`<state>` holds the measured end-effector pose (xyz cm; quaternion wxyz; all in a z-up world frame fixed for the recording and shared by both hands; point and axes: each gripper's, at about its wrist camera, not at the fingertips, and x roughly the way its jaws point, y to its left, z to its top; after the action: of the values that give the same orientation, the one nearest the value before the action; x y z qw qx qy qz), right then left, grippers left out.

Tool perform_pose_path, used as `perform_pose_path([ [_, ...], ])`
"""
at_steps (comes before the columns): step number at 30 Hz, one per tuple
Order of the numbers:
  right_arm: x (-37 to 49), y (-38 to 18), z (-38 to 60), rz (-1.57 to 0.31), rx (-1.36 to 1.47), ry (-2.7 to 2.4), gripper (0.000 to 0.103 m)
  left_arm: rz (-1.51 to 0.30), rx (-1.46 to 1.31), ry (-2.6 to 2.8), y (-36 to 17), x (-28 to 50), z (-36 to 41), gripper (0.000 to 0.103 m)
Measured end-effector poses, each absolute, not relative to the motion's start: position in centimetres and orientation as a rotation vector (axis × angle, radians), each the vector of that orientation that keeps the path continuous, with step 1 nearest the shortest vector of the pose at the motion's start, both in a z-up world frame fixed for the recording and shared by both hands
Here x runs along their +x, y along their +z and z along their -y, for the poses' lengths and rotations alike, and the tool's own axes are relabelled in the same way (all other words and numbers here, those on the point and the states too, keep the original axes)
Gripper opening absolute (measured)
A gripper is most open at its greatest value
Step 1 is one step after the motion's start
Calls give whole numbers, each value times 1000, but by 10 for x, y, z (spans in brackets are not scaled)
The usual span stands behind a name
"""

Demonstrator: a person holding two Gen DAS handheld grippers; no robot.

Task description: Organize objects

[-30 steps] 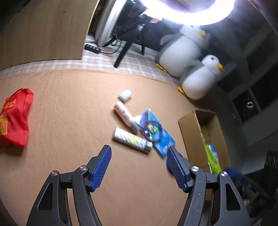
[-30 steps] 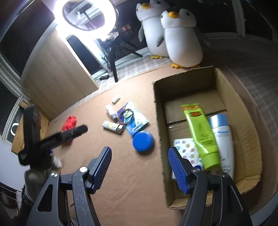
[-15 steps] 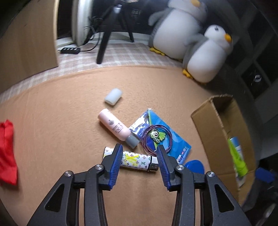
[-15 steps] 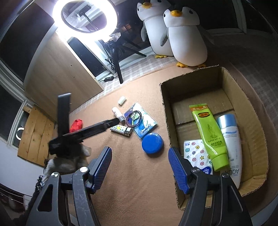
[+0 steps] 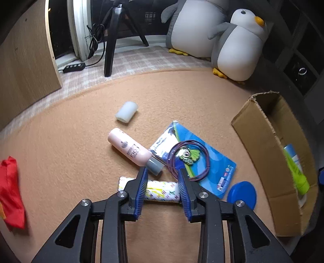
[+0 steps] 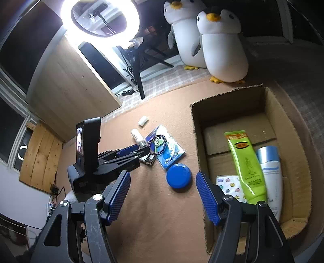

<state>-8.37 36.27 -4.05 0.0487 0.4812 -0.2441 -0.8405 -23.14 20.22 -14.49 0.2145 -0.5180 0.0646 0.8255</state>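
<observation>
Tan felt carpet (image 5: 70, 141) covers the floor, with two plush penguins (image 5: 239, 42) and a ring light (image 6: 100, 18) at the far side. On the right stands the cardboard box (image 6: 287, 125), already holding a green tube (image 6: 246, 163), a white-and-blue bottle (image 6: 271, 172) and a dotted sticker sheet (image 6: 228, 186), so part of the sorting looks done.

Left out on the carpet are a patterned tube (image 5: 160, 191), a pink bottle (image 5: 131, 149), a small white cylinder (image 5: 127, 109), a blue card packet (image 5: 212, 161) with a purple cord loop (image 5: 189, 157) lying on it, a blue round lid (image 5: 242, 195) near the box, and a red pouch (image 5: 10, 192) far left.

The left gripper (image 5: 162, 188) is narrowed and straddles the patterned tube, the blue pads close beside it; firm contact is not evident, so this looks like the pick in hand. The right gripper (image 6: 163, 196) hangs wide and empty near the box's left wall.
</observation>
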Motion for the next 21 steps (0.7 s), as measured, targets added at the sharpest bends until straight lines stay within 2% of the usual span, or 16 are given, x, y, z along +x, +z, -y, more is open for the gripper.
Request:
perform_pose_path([
  [14, -118, -51, -344, 756, 1503, -2441, 63, -225, -1424, 2256, -154, -213, -190, 31],
  [21, -152, -65, -315, 704, 1539, -2348, 54, -202, -1415, 2249, -153, -183, -165, 30],
])
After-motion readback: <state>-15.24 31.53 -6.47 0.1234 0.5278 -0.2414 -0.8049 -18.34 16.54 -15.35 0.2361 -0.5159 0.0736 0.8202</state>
